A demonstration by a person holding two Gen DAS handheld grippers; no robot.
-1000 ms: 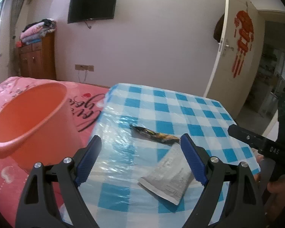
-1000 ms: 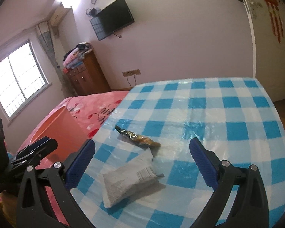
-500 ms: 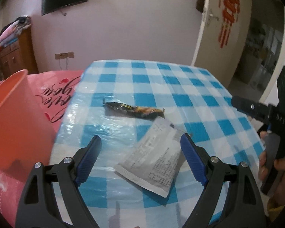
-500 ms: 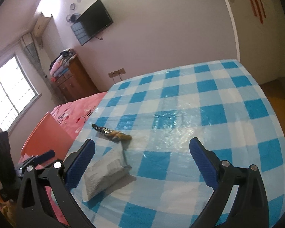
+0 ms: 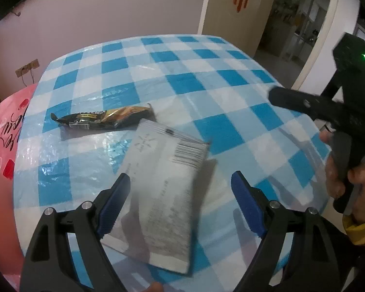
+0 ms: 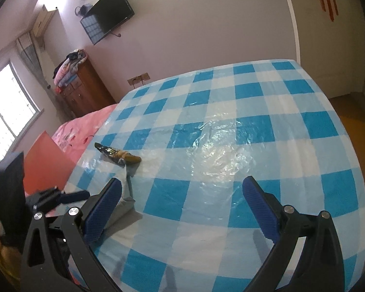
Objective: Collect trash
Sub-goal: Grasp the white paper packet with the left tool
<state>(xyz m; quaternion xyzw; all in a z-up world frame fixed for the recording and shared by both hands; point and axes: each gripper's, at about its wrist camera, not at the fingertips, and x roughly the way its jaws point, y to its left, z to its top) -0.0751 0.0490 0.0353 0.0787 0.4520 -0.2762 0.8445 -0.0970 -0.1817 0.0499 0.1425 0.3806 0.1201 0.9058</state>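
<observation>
My left gripper point(image 5: 180, 199) hangs over the grey sachet point(image 5: 165, 189), jaws spread wide with the packet lying between them and neither pad touching it. The sachet lies flat on the desk point(image 5: 206, 77), on the blue-checked plastic cover, near the edge closest to me. Just beyond its far corner lies a dark snack wrapper point(image 5: 102, 120), the two touching or nearly so — I cannot tell which. My right gripper point(image 6: 182, 209) is off to the side over bare cloth, jaws apart and holding nothing; the sachet's edge point(image 6: 124, 202) shows only past its left finger.

What could go wrong: the sachet is thin and lies flat, so if I close without pressing low enough the pads may slide over the top and pinch air. The cover is slick and wrinkled; jaws that bite too deep could gather the plastic with the packet and drag the cloth — and the wrapper with it. Pushing instead of pinching could shove the sachet off the near edge. An orange bin point(image 6: 46, 160) stands beside the desk on my left, by the pink bedspread point(image 6: 85, 124); a loose hold could drop the sachet on the way over.

Count: two pieces of trash, one bin, two grippers.
</observation>
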